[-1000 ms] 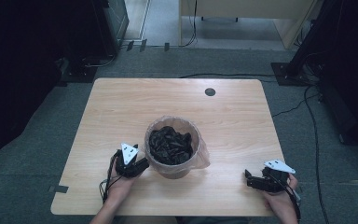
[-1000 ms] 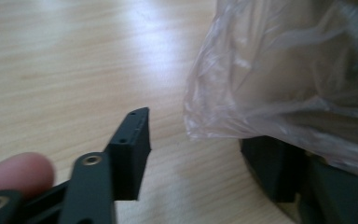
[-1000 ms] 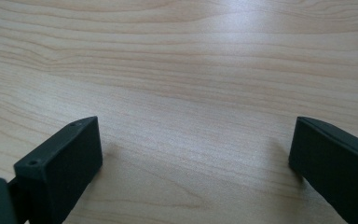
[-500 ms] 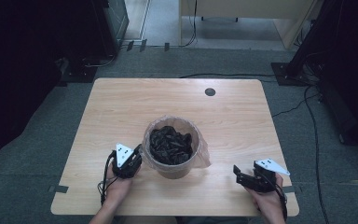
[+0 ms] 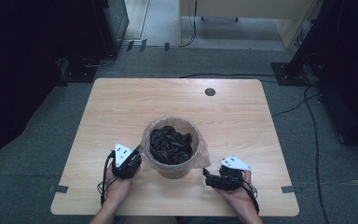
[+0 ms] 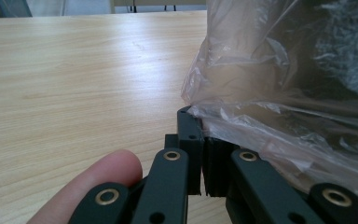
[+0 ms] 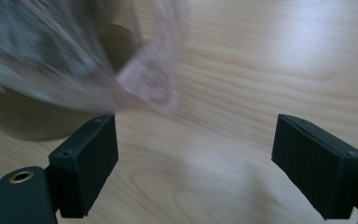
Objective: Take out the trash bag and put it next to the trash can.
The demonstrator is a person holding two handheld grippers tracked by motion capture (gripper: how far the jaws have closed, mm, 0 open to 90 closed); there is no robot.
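table [image 5: 121, 112] carries bin [image 5: 171, 164] at near centre, clear bag liner [image 6: 279, 93], dark stuff inside. left claw [image 6: 200, 140] pinched tight on the liner's edge, left side of bin. right claw [image 7: 196, 163] wide open just beside liner, right side

Each black hand-held gripper, left [image 5: 133, 161] and right [image 5: 208, 176], is topped by a grey three-cornered plate and trailed by a black cable. Brass rivets are seen on the black linkage arms. Bare forearms are seen.
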